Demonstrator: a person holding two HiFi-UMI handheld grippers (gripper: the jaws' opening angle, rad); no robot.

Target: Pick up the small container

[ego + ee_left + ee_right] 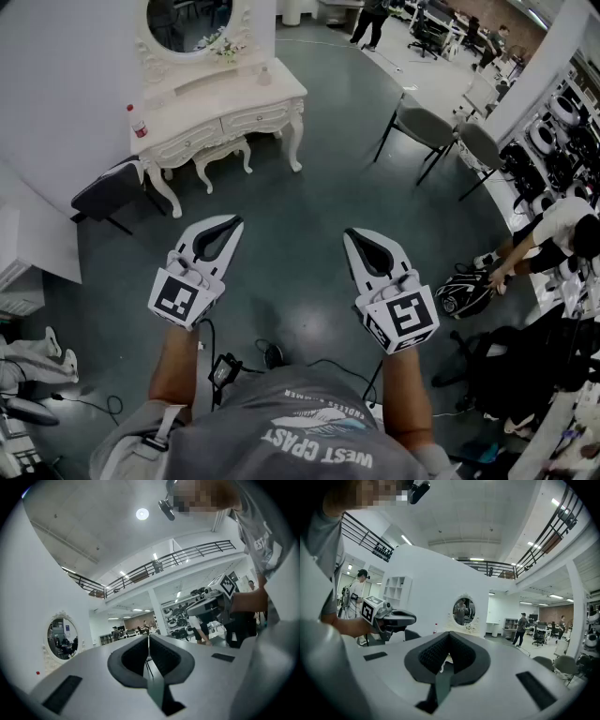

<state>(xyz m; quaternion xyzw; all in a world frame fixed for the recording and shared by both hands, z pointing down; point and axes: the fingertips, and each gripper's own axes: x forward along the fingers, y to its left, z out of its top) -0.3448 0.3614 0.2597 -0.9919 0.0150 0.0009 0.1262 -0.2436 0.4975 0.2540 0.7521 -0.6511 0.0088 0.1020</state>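
Small container (264, 75): we are making it out as a little pale pot standing on the right part of the white counter (272, 98), well apart from both tongs; it is too small to tell more.
Bottle: a red-capped bottle (138, 122) is standing upright at the counter's left end.
Left tongs (236, 223): we are holding them in the air above the grey floor (309, 178), tips pointing toward the counter, jaws pressed together with nothing between them.
Right tongs (350, 234): we are holding them level with the left pair and well apart from it, jaws likewise closed tip to tip and gripping nothing.
Mirror (187, 23): an oval glass in a carved white frame is rising behind the counter.
Stool (220, 155): a matching white stool is sitting half under the counter's front.
Chairs (427, 127): two grey chairs are standing on the floor to the right.
Bystander (562, 230): a person in a white top is bending over at the right edge, beside a black helmet (464, 292).
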